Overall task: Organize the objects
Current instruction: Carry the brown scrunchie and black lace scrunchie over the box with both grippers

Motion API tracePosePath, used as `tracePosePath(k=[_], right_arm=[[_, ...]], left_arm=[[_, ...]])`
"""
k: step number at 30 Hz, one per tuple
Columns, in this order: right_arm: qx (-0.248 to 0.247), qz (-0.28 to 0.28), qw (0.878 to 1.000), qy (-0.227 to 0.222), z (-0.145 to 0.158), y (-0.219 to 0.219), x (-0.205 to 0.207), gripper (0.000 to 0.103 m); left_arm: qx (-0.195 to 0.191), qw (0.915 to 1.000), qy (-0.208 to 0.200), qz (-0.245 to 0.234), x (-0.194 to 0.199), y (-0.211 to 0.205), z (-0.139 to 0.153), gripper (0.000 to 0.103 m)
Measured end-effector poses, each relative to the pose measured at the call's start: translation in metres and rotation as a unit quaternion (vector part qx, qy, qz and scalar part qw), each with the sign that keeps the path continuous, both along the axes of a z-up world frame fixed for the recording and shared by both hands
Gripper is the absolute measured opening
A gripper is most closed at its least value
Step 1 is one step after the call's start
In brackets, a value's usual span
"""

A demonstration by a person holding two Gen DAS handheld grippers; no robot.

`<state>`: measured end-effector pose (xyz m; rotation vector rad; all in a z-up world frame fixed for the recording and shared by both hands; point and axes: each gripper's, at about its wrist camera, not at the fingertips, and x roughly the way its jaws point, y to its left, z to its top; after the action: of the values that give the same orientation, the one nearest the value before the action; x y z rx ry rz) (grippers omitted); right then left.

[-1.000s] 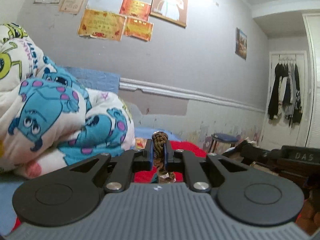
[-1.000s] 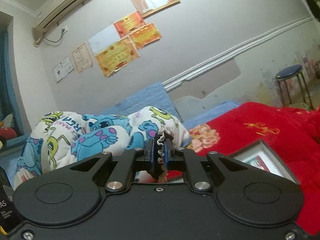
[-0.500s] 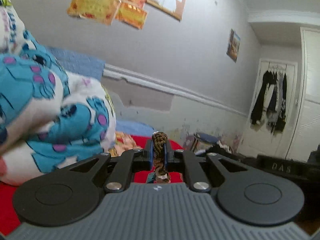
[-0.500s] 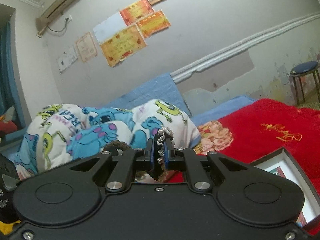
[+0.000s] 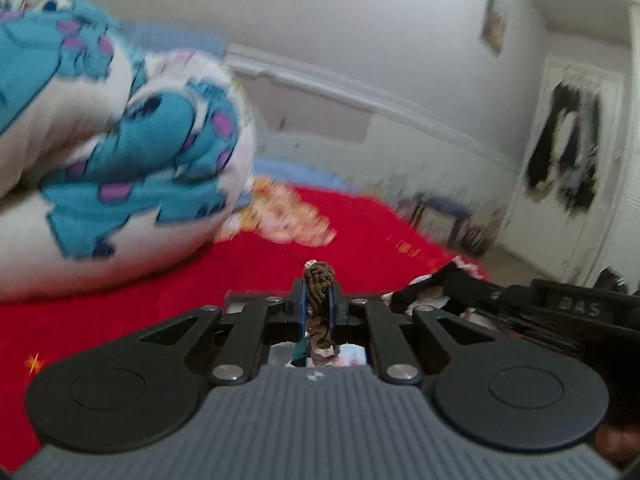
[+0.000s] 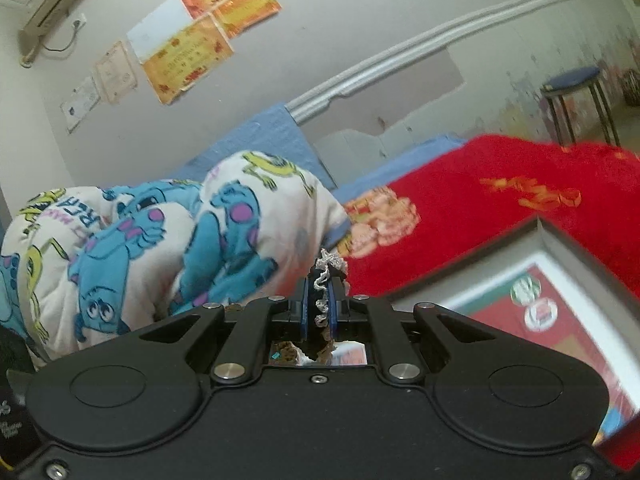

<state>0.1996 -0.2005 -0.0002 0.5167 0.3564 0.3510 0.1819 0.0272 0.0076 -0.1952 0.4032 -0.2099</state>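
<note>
My left gripper (image 5: 318, 294) is shut on a brown braided cord (image 5: 318, 276) that sticks up between its jaws and hangs down behind them. My right gripper (image 6: 320, 294) is shut on a white crocheted lace strip (image 6: 326, 270), with a brown piece hanging below it. Both grippers are held above the red bedspread (image 5: 200, 280). An open box (image 6: 540, 300) with a printed red and white inside lies on the red bedspread (image 6: 500, 200) to the right of my right gripper. The other gripper (image 5: 560, 312) shows at the right of the left wrist view.
A bundled white and blue cartoon-print quilt (image 5: 100, 140) lies to the left; it also shows in the right wrist view (image 6: 160, 240). A blue stool (image 6: 576, 92) stands by the wall. Dark clothes (image 5: 568, 144) hang on a white door. Certificates (image 6: 188, 52) are on the wall.
Both grippers have tilted down and moved forward over the red bedspread, with the cord and lace still held. The quilt looms larger on the left, and the box shows larger at the right.
</note>
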Motion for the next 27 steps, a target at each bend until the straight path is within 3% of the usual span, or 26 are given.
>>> tracePosePath(k=[3,16,27], right_arm=[[-0.018,-0.009,1.000,0.015,-0.010,0.006,0.004,0.010],[-0.035,-0.016,0.996,0.082,-0.021,0.013,0.010,0.010],[-0.049,-0.014,0.993,0.104,-0.025,0.021,0.013,0.010]], left_arm=[[-0.002,0.9997,0.024,-0.001,0.005,-0.001,-0.010,0.013],[0.059,0.9948,0.081,0.019,0.007,-0.018,-0.027,0.014],[0.050,0.9930,0.106,0.020,0.013,-0.016,-0.031,0.015]])
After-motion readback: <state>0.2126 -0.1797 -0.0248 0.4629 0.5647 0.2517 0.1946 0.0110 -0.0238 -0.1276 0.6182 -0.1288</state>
